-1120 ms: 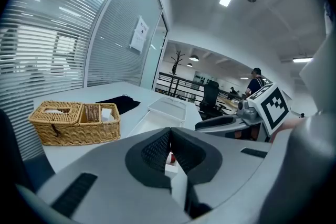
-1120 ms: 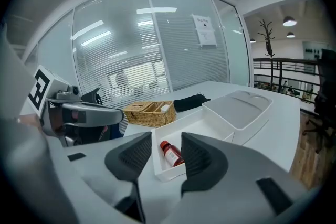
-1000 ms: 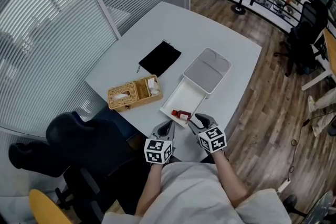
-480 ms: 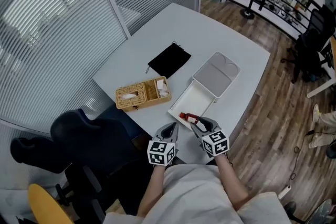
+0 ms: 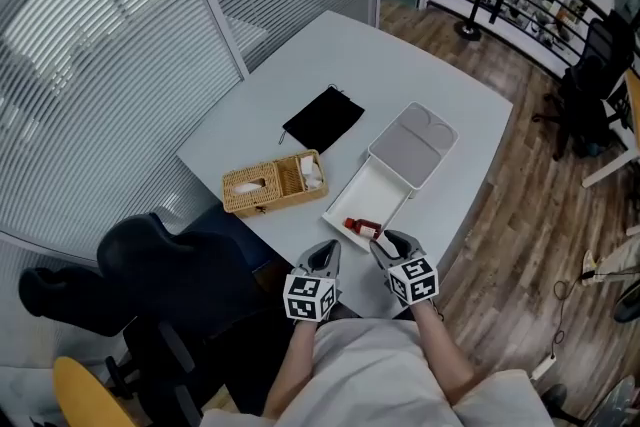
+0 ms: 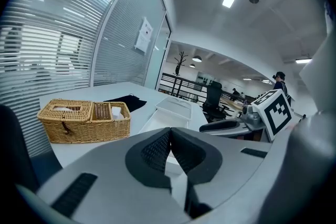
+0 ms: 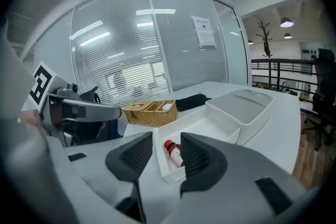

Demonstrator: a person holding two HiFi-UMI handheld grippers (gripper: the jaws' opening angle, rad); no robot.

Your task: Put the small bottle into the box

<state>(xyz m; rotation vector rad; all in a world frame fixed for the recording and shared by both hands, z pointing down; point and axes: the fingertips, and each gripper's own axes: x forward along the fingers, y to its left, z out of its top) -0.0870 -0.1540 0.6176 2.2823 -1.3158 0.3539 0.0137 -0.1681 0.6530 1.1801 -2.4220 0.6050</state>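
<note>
The small bottle (image 5: 360,227), dark with a red cap, lies on its side in the near end of the open white box (image 5: 372,191). In the right gripper view the bottle (image 7: 173,153) shows beyond the gap of my right gripper (image 7: 166,140). The jaws of my right gripper (image 5: 385,241) stand open, have just been closing a little, and have nothing between them. My left gripper (image 5: 324,257) hovers over the table's near edge, left of the box. Its jaws (image 6: 169,136) are shut on nothing.
The box's lid (image 5: 413,143) lies just beyond the box. A wicker basket (image 5: 274,183) sits to the left, and a black pouch (image 5: 322,118) behind it. A black office chair (image 5: 150,265) stands by the table's near left edge.
Only the head view has shifted a little. Both grippers, the bottle and the box keep their places relative to each other.
</note>
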